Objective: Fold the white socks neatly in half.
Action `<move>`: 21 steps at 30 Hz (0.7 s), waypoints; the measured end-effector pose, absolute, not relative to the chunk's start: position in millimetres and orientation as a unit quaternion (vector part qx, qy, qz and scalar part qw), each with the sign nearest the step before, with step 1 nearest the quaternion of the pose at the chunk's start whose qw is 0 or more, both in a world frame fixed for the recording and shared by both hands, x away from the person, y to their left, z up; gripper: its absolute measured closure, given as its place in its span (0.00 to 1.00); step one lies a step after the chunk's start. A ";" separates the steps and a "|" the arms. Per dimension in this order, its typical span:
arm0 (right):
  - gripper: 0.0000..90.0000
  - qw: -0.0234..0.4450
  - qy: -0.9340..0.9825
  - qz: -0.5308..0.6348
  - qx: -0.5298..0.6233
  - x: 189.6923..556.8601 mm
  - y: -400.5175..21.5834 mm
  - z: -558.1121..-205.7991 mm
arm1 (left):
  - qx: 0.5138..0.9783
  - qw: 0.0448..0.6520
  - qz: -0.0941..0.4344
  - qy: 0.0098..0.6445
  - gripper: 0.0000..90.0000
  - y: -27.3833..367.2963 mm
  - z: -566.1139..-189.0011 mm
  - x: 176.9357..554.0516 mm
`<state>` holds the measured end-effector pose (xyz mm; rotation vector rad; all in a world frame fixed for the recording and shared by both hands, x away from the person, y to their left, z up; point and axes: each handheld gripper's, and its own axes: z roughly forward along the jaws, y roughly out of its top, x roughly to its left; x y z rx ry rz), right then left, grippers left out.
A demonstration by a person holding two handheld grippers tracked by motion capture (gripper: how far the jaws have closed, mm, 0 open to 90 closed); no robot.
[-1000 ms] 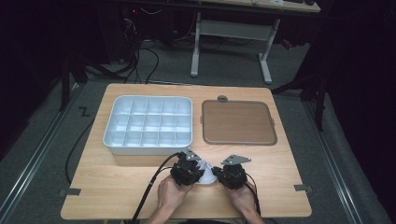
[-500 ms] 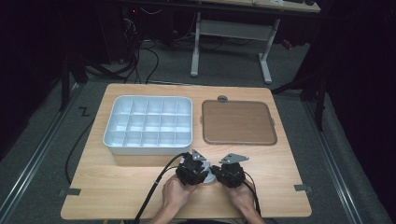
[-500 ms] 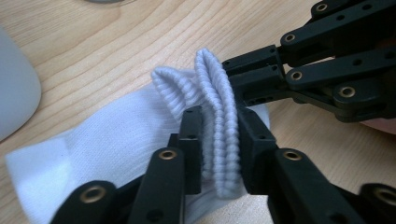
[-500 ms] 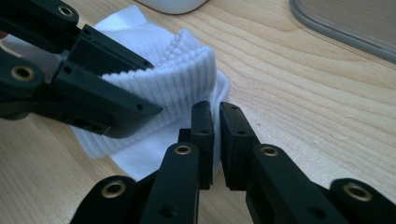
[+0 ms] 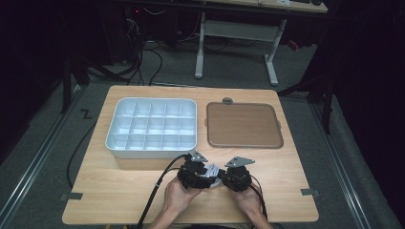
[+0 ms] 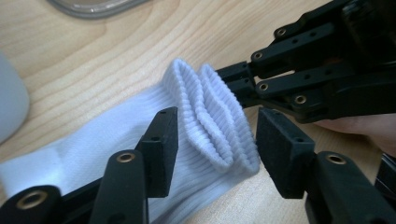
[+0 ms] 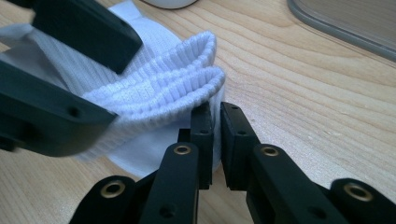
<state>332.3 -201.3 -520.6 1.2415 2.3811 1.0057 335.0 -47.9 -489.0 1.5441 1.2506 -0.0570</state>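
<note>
Figure. White ribbed sock (image 6: 140, 154) lying flat on the wooden table (image 5: 119, 191) at the person's edge, in front of the white compartment tray (image 5: 152, 128) and well apart from the brown lidded tray (image 5: 243, 125). In the high view, the left gripper (image 5: 195, 172) and right gripper (image 5: 235, 176) sat close together over the sock, each held in 1 hand. The right gripper (image 7: 215, 135) was clamped on 1 layer of the ribbed cuff (image 7: 177, 79), its 2 jaws nearly together with the fabric edge pinched between them. The left gripper (image 6: 212, 149) straddled the cuff (image 6: 210, 116) with a gap on either side; its jaws had just been opening, the cuff stood between them, and the pads did not press on it. Judged step: opening or repositioning the cuff, with the right gripper anchoring 1 lip while the left gripper let go to seek a new hold. The next move probably called for the left jaws to close on the opposite lip alone, not both layers, so that the 2 grippers could spread the mouth; a bite that was too deep would have pinned the cuff shut. The sock's toe end lay toward the lower left of the left gripper view.
</note>
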 end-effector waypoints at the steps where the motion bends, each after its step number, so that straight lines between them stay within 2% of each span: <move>1: 0.94 0.136 0.823 0.346 0.429 332.5 -201.4 -520.6 | 0.655 0.544 -0.023 0.524 0.53 -45.6 -488.0 334.9; 12: 0.94 0.136 0.824 0.347 0.427 333.9 -202.3 -521.4 | 0.633 0.547 0.026 0.547 0.53 -12.3 -485.6 344.0; 21: 0.81 0.129 0.822 0.350 0.430 336.6 -205.7 -521.3 | 0.615 0.537 0.049 0.575 0.50 10.7 -507.4 343.4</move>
